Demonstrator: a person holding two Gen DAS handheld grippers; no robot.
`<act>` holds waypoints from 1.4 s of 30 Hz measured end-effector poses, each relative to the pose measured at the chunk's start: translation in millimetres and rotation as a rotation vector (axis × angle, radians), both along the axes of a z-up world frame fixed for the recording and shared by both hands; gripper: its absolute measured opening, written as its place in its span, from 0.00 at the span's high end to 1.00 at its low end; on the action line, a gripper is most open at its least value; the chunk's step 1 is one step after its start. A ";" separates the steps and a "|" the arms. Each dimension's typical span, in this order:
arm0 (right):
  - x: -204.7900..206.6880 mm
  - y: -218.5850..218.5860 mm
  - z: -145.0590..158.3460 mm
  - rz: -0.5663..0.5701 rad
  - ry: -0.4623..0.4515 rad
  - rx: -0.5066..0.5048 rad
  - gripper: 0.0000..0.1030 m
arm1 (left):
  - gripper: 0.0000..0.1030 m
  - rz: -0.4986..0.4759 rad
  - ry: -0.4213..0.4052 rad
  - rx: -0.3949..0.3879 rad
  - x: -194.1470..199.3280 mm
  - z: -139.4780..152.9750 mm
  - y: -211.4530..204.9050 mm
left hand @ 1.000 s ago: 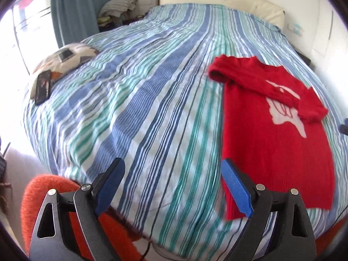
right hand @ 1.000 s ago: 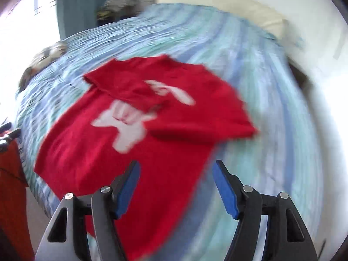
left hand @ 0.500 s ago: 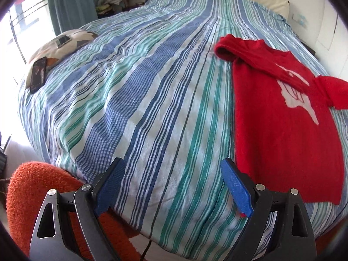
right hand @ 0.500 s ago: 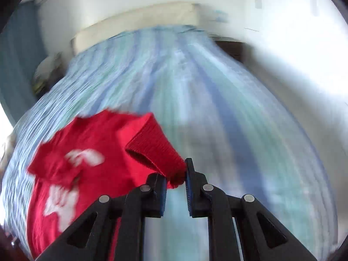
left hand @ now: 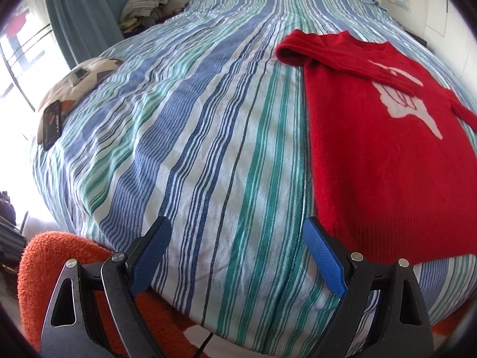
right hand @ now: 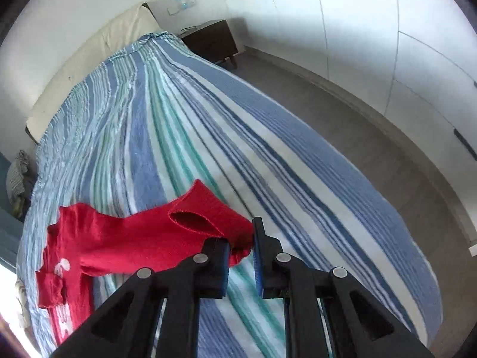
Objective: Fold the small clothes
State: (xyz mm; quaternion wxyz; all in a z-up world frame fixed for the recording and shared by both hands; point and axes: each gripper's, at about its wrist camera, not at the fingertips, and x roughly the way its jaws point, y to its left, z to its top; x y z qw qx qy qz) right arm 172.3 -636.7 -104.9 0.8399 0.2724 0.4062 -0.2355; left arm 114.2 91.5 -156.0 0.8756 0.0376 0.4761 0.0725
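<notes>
A red sweater (left hand: 387,149) with a white hand design lies flat on the right side of the striped bed (left hand: 208,119). One sleeve is folded across its chest. My left gripper (left hand: 238,256) hangs open over the bed's near edge, just left of the sweater's hem, holding nothing. In the right wrist view my right gripper (right hand: 241,247) is shut on the cuff of the other sleeve (right hand: 205,220). That sleeve is stretched out sideways from the sweater's body (right hand: 77,256) and lifted a little off the cover.
A patterned cushion (left hand: 80,80) with a dark phone (left hand: 52,125) on it lies at the bed's left edge. An orange fuzzy seat (left hand: 53,268) stands below the bed's near corner. A dark nightstand (right hand: 211,41) stands by the cream headboard (right hand: 89,59). Grey floor runs along the bed's right side.
My right gripper closed on the sleeve cuff, rolled over and drew the sleeve out sideways from the sweater. The left gripper sank slightly and stayed open.
</notes>
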 end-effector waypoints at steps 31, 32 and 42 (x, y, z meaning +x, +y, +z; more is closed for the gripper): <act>-43.2 -9.1 -48.1 -0.050 0.039 0.076 0.67 | 0.13 0.046 0.031 0.004 1.7 10.2 7.9; -46.8 -3.6 -42.8 -0.042 0.033 0.062 0.48 | 0.13 0.035 0.006 -0.002 0.8 22.1 6.2; -116.1 101.2 12.1 0.108 -0.143 -0.035 0.35 | 0.06 -0.627 -0.169 0.007 104.2 109.5 -162.9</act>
